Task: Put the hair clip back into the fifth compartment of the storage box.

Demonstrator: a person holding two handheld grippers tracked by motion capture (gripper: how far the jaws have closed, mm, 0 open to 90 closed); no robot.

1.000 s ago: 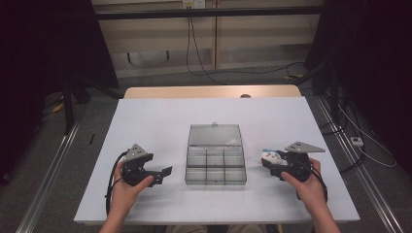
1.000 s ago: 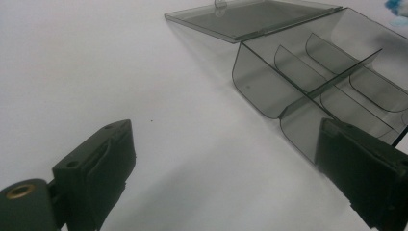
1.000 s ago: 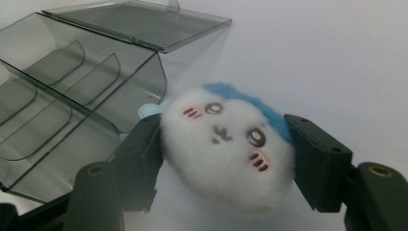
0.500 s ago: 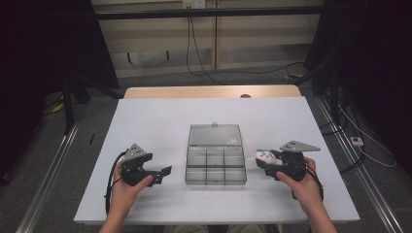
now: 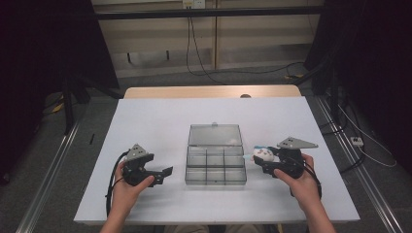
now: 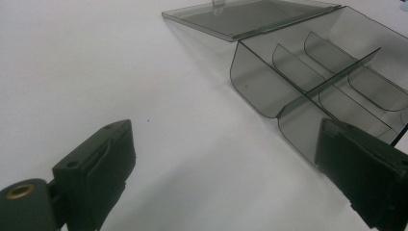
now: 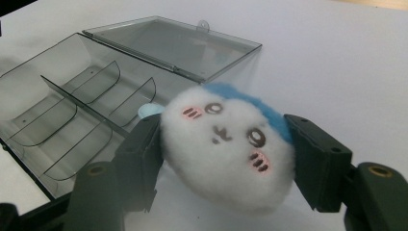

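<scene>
1. I have the white plush toy, with its blue top and drawn face, squeezed between my right gripper's jaws, just off the right side of the box.
2. The smoky clear compartment box sits mid-table, its lid folded back flat and its compartments bare.
3. My left gripper hovers left of the box, its jaws spread wide with nothing between them.
4. Everything rests over the white table.
</scene>
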